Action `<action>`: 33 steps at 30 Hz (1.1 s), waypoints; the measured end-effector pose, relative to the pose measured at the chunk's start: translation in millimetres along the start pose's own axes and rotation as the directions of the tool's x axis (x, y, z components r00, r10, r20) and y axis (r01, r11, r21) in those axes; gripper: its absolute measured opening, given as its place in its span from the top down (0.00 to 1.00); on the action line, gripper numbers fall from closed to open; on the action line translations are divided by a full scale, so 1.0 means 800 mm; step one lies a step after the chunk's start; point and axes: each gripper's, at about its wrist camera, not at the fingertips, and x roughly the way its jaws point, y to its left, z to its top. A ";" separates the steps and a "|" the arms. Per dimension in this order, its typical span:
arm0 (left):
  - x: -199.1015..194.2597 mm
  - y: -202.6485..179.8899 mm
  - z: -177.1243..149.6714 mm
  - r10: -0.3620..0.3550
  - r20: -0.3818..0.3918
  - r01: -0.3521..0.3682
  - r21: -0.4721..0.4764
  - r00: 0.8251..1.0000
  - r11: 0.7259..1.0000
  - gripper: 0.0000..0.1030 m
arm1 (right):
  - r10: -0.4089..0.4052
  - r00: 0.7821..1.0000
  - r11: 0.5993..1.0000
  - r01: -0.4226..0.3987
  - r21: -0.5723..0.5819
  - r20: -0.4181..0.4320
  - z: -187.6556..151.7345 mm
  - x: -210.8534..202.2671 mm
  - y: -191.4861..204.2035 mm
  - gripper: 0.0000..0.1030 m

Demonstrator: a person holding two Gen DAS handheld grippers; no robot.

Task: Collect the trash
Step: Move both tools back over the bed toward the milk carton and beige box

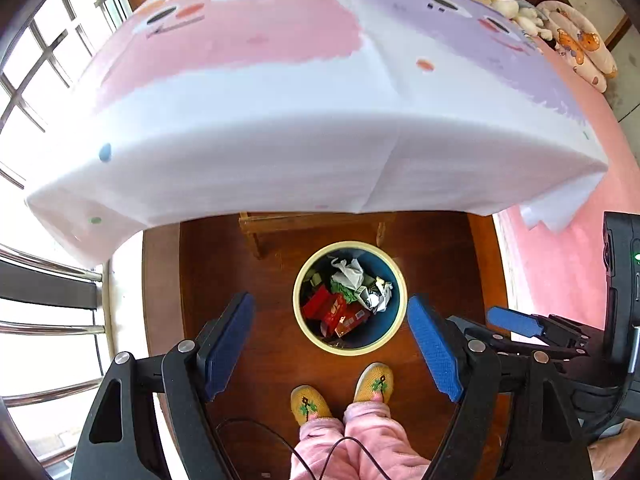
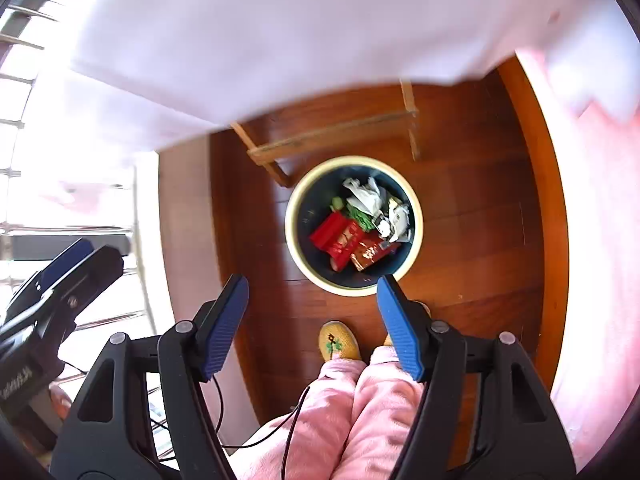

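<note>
From the left wrist view, the left gripper points steeply down at a wooden floor, its blue fingers spread wide with nothing between them. Straight below, between the fingertips, stands a round bin with a cream rim and dark blue inside. In it lies the trash: red packets, crumpled white paper and something green. Just nearer the camera are two yellow slippers and pink trouser legs. A table draped in a white, pink and lilac cloth fills the upper half. The right gripper shows at the right edge.

From the right wrist view, the right gripper also hangs wide open and empty above the bin. The trash sits inside. The cloth is blurred here, so its pattern cannot be made out. The left gripper appears at the left edge.
</note>
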 end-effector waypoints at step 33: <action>-0.266 0.060 0.352 0.017 0.375 -0.111 0.231 0.927 0.967 0.22 | 0.073 0.893 0.972 0.035 -0.231 0.444 0.233 -0.330 0.151 0.38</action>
